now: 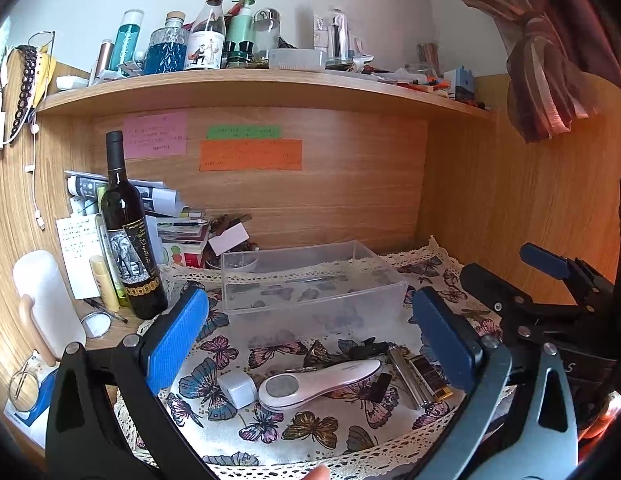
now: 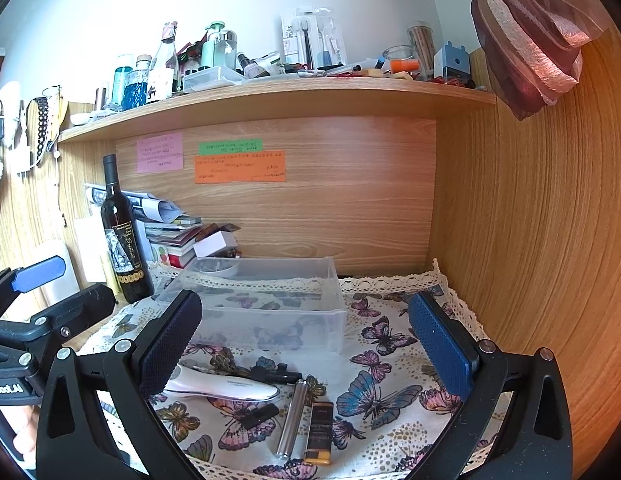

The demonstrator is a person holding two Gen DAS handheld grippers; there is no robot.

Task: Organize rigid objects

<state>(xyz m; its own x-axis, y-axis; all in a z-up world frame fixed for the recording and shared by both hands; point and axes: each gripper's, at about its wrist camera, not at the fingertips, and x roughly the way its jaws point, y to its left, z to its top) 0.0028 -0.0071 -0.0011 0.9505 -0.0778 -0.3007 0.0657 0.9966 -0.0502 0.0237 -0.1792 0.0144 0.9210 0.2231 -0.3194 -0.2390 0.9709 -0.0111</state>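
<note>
Two views inspected, left wrist first. Left hand-held gripper (image 1: pixel 310 336) is spread wide, blue pads apart, nothing between them. Below it, on the butterfly-print cloth (image 1: pixel 310 432) covering the bench, lie the loose items: a small white cube-shaped object (image 1: pixel 238 389), a white handled device (image 1: pixel 320 379) lying flat with its round head toward the cube, a black clip-like piece (image 1: pixel 368 349) just behind it, a silver metal tube (image 1: pixel 408 378) and a dark tube with gold cap (image 1: pixel 430 378) side by side at right. A clear plastic bin (image 1: pixel 310 284) stands behind them, nearer the back panel; its contents cannot be made out. A dark wine bottle (image 1: pixel 128 236) stands upright to the bin's left.

Right wrist view: right hand-held gripper (image 2: pixel 306 344) is likewise spread, holding nothing. The handled device (image 2: pixel 226 388) lies partly behind the left finger; the metal tube (image 2: pixel 292 418) and gold-capped tube (image 2: pixel 320 432) lie near the cloth's front edge. The bin (image 2: pixel 266 300) sits just behind the items, the bottle (image 2: pixel 124 240) to its left.
</note>
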